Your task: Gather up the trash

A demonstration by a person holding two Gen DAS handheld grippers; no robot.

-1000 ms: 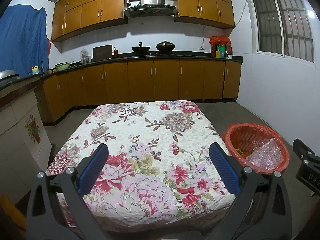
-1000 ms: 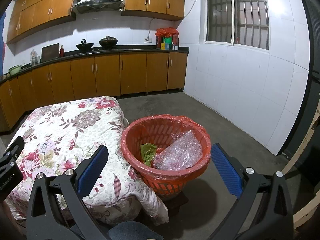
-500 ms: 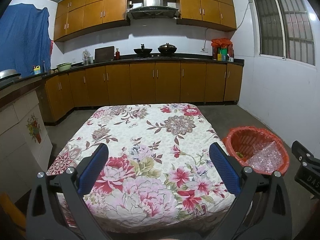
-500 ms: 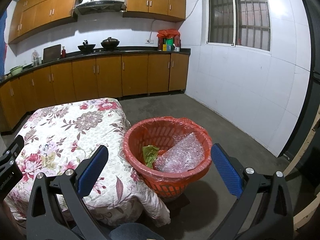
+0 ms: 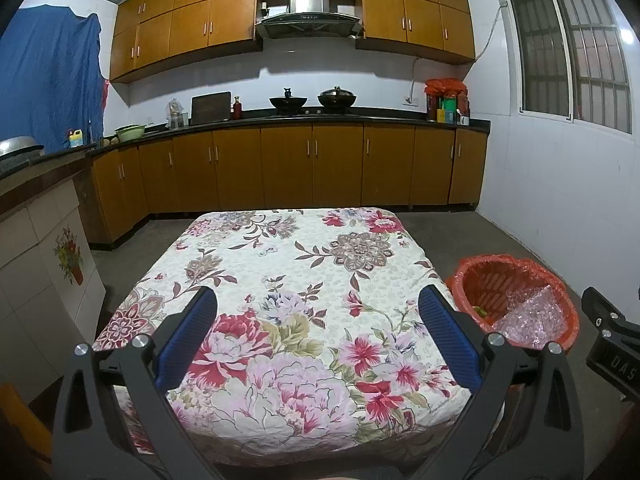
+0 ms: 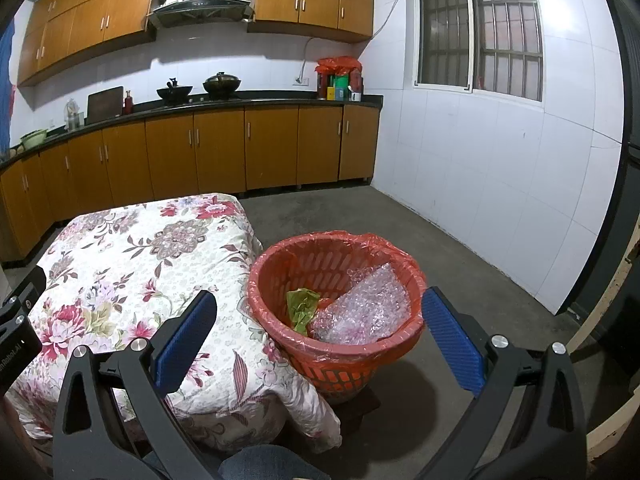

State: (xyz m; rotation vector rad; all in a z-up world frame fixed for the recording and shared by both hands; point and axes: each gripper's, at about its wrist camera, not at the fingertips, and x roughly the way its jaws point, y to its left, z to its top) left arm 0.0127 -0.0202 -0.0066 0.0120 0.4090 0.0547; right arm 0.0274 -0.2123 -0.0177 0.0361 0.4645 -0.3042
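Both tools have drawn back and up over the last second; the floral-cloth table (image 5: pixel 304 288) and the red plastic basket lined with a red bag (image 6: pixel 336 344) now sit lower and smaller in frame. We judge collection finished or nearly so. Left gripper (image 5: pixel 318 332) and right gripper (image 6: pixel 320 330) stand spread wide, holding nothing. Basket, centre of the right view, holds a clear bubble-wrap sheet (image 6: pixel 364 308) and a crumpled green wrapper (image 6: pixel 301 303). Tabletop shows no trash.
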